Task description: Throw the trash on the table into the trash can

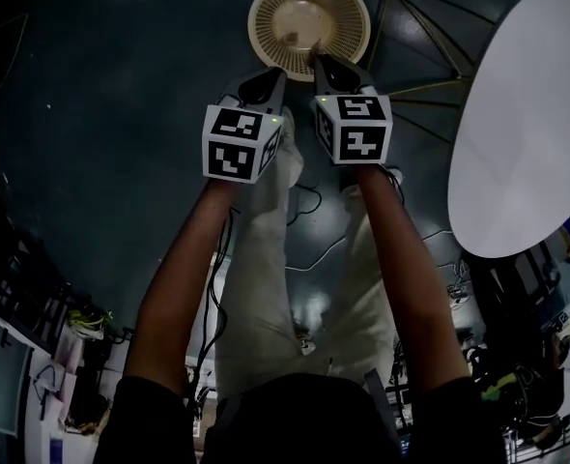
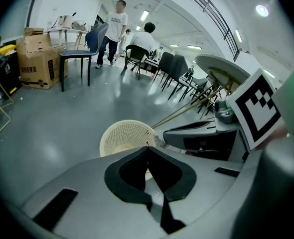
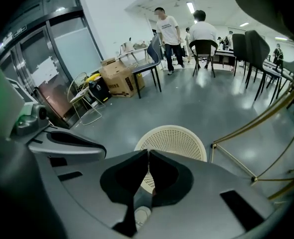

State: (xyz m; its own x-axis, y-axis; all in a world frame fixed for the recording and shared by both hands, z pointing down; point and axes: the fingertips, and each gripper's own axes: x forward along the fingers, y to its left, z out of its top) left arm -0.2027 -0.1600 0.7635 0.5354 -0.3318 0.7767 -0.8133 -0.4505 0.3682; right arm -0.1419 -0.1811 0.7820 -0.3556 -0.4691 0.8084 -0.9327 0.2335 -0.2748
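Left gripper (image 1: 274, 72) and right gripper (image 1: 320, 59), jaws clenched and seemingly empty, hang over a round cream mesh plastic trash can (image 1: 349, 12). The drop looks done; the next move probably calls for returning to the white oval table (image 1: 517, 124).

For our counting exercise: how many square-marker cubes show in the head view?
2. Left cube on the left gripper, right cube on the right gripper, side by side near the trash can. None seems hidden.
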